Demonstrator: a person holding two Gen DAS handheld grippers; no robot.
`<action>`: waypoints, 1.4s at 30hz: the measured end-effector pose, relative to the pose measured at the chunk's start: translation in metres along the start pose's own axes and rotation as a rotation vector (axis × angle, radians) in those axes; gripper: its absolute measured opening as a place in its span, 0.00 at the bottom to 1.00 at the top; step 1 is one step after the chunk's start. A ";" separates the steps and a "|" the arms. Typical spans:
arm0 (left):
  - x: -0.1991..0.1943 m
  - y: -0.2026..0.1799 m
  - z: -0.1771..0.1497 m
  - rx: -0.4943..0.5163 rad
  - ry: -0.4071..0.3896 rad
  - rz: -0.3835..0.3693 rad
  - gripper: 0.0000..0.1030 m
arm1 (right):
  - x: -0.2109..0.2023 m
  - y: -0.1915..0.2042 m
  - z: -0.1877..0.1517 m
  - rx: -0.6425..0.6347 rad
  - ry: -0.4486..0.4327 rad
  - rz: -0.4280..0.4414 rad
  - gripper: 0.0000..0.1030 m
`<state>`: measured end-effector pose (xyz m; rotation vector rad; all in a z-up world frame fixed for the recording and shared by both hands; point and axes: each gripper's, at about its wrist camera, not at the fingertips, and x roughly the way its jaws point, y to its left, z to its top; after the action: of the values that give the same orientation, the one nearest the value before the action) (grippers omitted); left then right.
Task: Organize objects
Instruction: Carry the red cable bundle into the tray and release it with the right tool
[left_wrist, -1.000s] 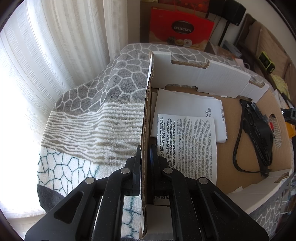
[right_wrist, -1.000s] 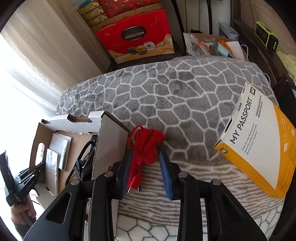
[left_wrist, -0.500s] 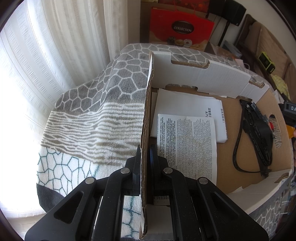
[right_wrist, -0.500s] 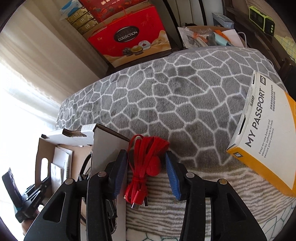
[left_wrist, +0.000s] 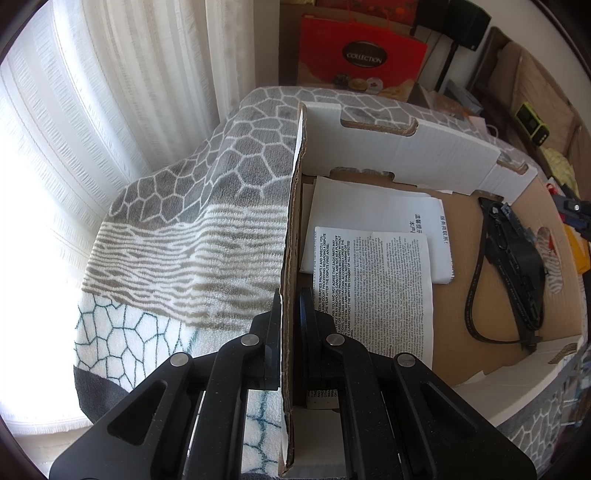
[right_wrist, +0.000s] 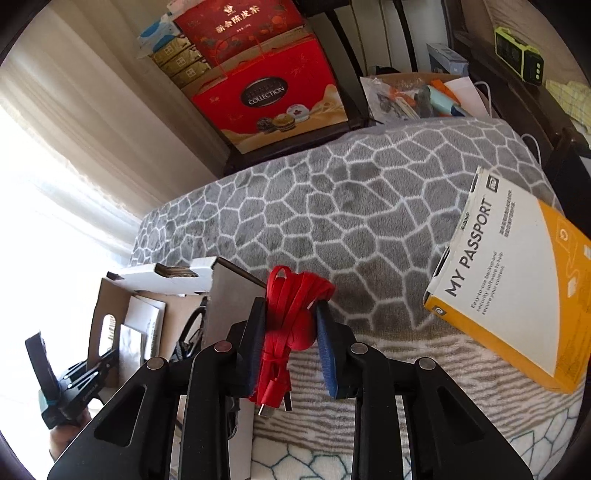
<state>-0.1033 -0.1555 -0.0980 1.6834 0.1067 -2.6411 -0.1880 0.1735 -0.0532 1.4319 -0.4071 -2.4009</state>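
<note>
My left gripper (left_wrist: 290, 295) is shut on the near-left wall of an open cardboard box (left_wrist: 293, 229) that lies on a patterned blanket. Inside the box lie paper leaflets (left_wrist: 373, 258) and a black cable with strap (left_wrist: 517, 266). My right gripper (right_wrist: 290, 310) is shut on a coiled red cable (right_wrist: 295, 317), held just right of the box's right wall (right_wrist: 229, 295). The left gripper shows at the far left of the right wrist view (right_wrist: 70, 384).
A yellow and white "My Passport" box (right_wrist: 517, 291) lies on the blanket (right_wrist: 351, 206) at the right. A red "Collection" gift box (right_wrist: 269, 99) stands behind the blanket. Curtains (left_wrist: 110, 110) hang at the left. A green device (right_wrist: 517, 62) sits far right.
My right gripper has closed onto the red cable and lifted it off the blanket. The left gripper and the box have stayed still.
</note>
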 end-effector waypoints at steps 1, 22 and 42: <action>0.000 0.000 0.000 0.000 0.000 0.000 0.04 | -0.007 0.005 0.001 -0.015 -0.013 0.008 0.25; 0.000 0.000 0.000 0.000 0.000 0.000 0.04 | 0.026 0.122 -0.042 -0.319 0.108 0.093 0.25; -0.001 -0.002 -0.001 -0.002 -0.001 -0.002 0.04 | 0.027 0.125 -0.049 -0.375 0.125 0.029 0.36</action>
<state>-0.1019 -0.1535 -0.0974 1.6826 0.1115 -2.6423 -0.1410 0.0449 -0.0472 1.3786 0.0524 -2.2006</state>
